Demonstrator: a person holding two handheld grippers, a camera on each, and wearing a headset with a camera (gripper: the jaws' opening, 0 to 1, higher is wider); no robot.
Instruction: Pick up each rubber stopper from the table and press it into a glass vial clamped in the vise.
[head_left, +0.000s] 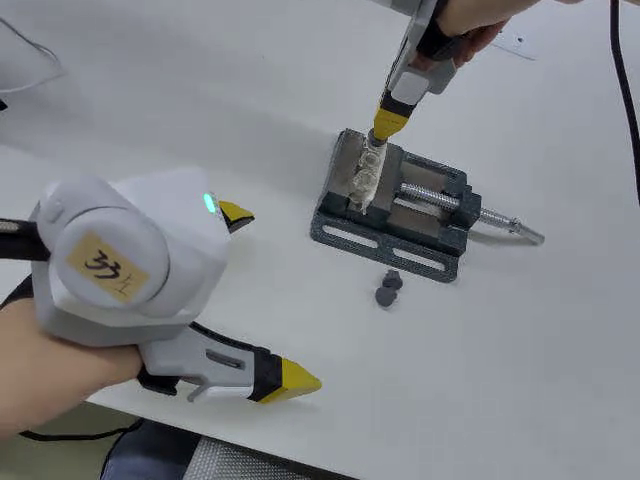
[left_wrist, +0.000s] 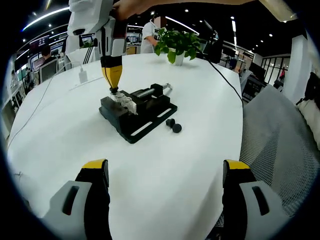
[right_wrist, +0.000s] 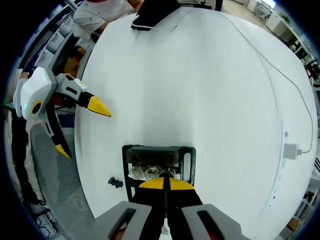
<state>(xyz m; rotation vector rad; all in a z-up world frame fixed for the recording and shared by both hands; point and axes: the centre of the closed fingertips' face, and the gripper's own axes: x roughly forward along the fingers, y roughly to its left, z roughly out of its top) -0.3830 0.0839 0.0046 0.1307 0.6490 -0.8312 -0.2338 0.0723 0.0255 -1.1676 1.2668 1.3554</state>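
Right gripper (head_left: 386, 128): jaws clenched together, yellow tips pointing down, touching top of glass vials (right_wrist: 146, 172) clamped in row in vise (head_left: 440, 218). Cannot tell if stopper sits between tips. Vise stands on white table (head_left: 200, 100), well in from edges. Two dark rubber stoppers (head_left: 388, 290) lie touching each other on table, just beside vise base, on side toward near edge. Left gripper (head_left: 267, 296): jaws spread wide, holding nothing, over table by near edge.

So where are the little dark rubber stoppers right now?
In the head view, two stoppers lie side by side on the white table, just in front of the vise, on its side nearer the person.
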